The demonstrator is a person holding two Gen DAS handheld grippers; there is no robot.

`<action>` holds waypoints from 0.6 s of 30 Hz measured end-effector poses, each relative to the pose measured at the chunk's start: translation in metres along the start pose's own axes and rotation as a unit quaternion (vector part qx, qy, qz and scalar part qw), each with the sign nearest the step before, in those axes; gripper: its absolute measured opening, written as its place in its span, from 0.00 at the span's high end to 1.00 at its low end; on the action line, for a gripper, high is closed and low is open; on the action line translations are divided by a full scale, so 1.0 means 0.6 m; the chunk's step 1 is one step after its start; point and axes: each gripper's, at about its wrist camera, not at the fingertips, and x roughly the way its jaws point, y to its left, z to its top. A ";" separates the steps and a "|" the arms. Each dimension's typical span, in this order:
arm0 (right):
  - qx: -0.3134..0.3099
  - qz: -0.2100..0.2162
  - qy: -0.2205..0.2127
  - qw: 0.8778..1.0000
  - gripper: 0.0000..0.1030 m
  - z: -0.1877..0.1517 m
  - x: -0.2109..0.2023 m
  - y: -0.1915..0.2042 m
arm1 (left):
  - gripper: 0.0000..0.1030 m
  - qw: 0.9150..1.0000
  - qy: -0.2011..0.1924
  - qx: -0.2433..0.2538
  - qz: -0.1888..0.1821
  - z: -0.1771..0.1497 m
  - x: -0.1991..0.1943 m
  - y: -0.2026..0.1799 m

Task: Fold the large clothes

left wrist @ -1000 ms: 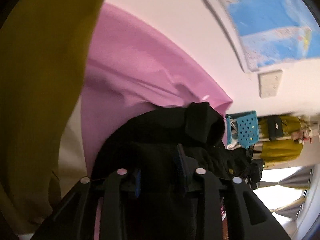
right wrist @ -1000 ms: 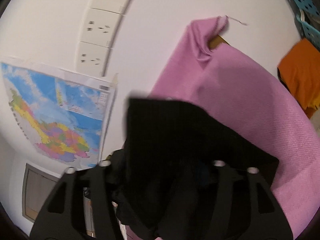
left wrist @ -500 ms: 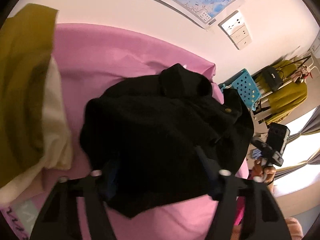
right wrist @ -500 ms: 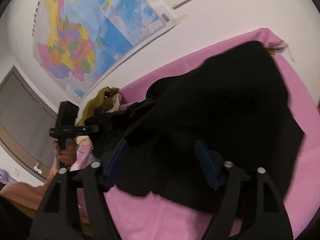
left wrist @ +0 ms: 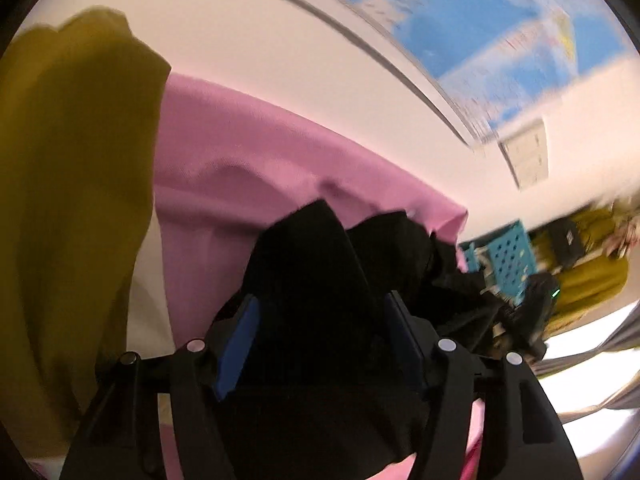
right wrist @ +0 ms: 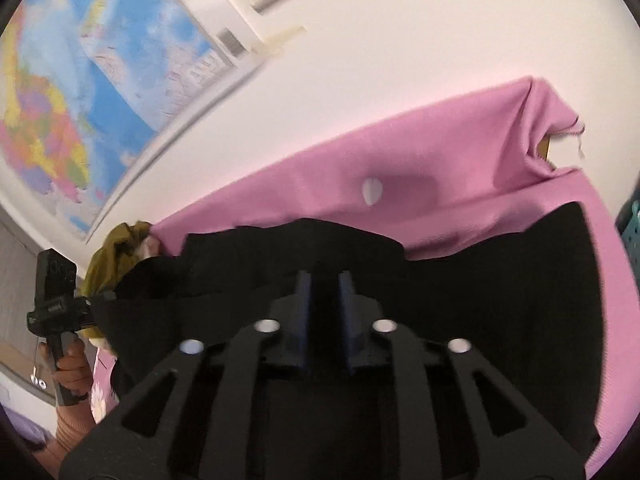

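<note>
Two hand-held grippers worked over a pink-covered tabletop pushed against a white wall. Around it: a mustard-yellow garment heaped at the tabletop's left edge over something cream-coloured, a world map taped to the wall, a white socket plate, and off the right end a turquoise perforated basket with more yellow clothing behind. A small white spot sat on the pink cover near the far edge.

The black garment lay bunched and rumpled across the middle of the tabletop, plain and dark, one flap spread flat toward the right edge. Its folds filled the near view of both cameras.

The left hand-held gripper stood with blue pads well apart, jaws having just been opening, black cloth humped between them; whether the pads pressed it I could not tell. The right hand-held gripper had just been closing, pads drawn near together with dark fabric in the narrow gap. Map lettering was too blurred to read.
</note>
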 end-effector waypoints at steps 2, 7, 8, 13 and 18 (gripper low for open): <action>-0.008 0.017 -0.025 0.999 0.49 -0.015 -0.043 0.009 | 0.31 0.998 -0.021 0.052 0.033 -0.028 -0.019 -0.016; -0.030 -0.019 -0.080 0.996 0.27 -0.099 -0.172 -0.005 | 0.13 0.983 -0.047 0.146 0.101 -0.112 -0.050 -0.034; -0.031 -0.034 -0.082 0.996 0.24 -0.120 -0.191 -0.014 | 0.13 0.980 -0.043 0.160 0.108 -0.134 -0.051 -0.033; -0.005 -0.054 -0.050 0.997 0.16 -0.204 -0.207 -0.057 | 0.07 0.984 -0.017 0.147 0.103 -0.174 -0.029 -0.002; -0.013 -0.045 -0.023 0.999 0.27 -0.225 -0.163 -0.063 | 0.38 0.995 -0.036 0.092 0.009 -0.167 -0.013 0.027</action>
